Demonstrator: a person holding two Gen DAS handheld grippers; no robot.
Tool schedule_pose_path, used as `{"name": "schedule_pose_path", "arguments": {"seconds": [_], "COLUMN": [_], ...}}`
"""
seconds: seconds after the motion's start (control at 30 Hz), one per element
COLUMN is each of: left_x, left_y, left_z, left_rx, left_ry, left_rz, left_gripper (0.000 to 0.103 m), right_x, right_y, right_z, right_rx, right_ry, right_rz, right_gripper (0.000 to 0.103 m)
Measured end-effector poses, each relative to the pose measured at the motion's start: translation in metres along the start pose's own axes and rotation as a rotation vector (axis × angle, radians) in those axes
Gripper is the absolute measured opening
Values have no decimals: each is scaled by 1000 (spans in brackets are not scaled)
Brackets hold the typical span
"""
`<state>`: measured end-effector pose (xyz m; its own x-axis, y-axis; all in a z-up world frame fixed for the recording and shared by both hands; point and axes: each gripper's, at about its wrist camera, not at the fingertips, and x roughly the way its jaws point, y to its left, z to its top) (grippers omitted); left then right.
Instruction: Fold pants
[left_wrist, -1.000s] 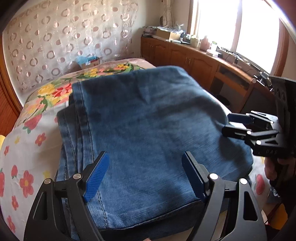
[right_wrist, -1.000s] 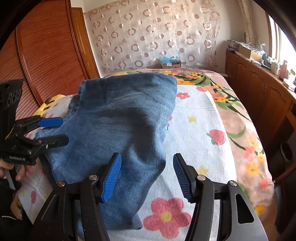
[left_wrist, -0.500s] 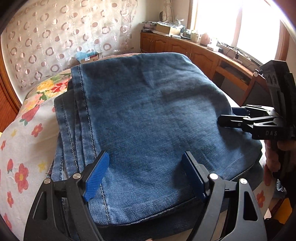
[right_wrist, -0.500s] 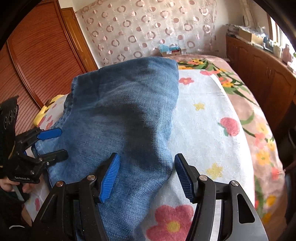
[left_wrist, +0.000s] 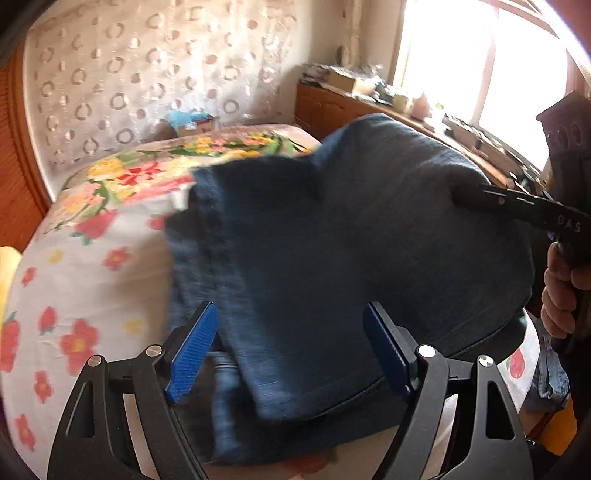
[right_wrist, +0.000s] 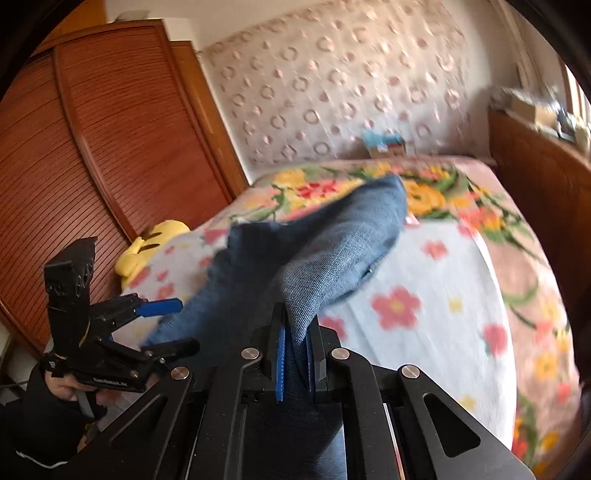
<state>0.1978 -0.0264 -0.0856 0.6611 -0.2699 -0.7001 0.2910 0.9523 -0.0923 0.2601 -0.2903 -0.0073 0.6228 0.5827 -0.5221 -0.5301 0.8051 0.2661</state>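
Where sunlit, floral bedspread (left_wrist: 85, 266) under jeans (left_wrist: 332, 258)

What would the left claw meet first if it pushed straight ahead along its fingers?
Most likely the jeans: the left claw is open with the denim directly between and beyond its fingers. Depth is blurred, so contact distance is unclear.

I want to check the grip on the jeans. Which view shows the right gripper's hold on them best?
The right wrist view: the right gripper is shut on a fold of the jeans, denim pinched between its blue pads. The left wrist view shows that gripper only side-on, dark against the denim, its pads hidden.
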Motion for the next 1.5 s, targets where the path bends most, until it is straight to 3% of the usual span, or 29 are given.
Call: {"name": "schedule_pose_path", "arguments": {"seconds": [0.3, 0.43, 0.57, 0.67, 0.8, 0.87, 1.03, 1.13, 1.27, 1.5], "left_x": [-55, -73, -79, -80, -77, -74, -66, -63, -56, -39], "left_y": [55, 82, 100, 105, 106, 103, 88, 77, 65, 52], "left_z": [-18, -28, -31, -31, -28, -25, -17, -12, -6, 0], "left_rx": [-65, -105, -137, -150, -142, -136, -114, -95, -71, -49], "left_ry": [-66, -84, -93, -96, -94, -94, -94, -92, -83, -47], "left_rz": [82, 122, 153, 159, 152, 146, 122, 109, 96, 88], "left_gripper": [81, 81, 81, 81, 81, 81, 81, 81, 81, 81], "right_x": [41, 75, 116, 128, 107, 91, 45, 31, 33, 51], "right_y": [85, 113, 114, 117, 112, 108, 93, 77, 60, 59], "right_z": [29, 26, 17, 17, 28, 33, 30, 27, 16, 16], "right_rx": [-136, -172, -168, -177, -160, -174, -197, -217, -233, -229], "right_ry": [14, 68, 161, 188, 151, 119, 29, -7, 20, 55], "right_rz": [99, 143, 160, 153, 195, 212, 147, 44, -53, -74], "right_gripper": [7, 7, 8, 14, 46, 49, 52, 53, 54, 56]}}
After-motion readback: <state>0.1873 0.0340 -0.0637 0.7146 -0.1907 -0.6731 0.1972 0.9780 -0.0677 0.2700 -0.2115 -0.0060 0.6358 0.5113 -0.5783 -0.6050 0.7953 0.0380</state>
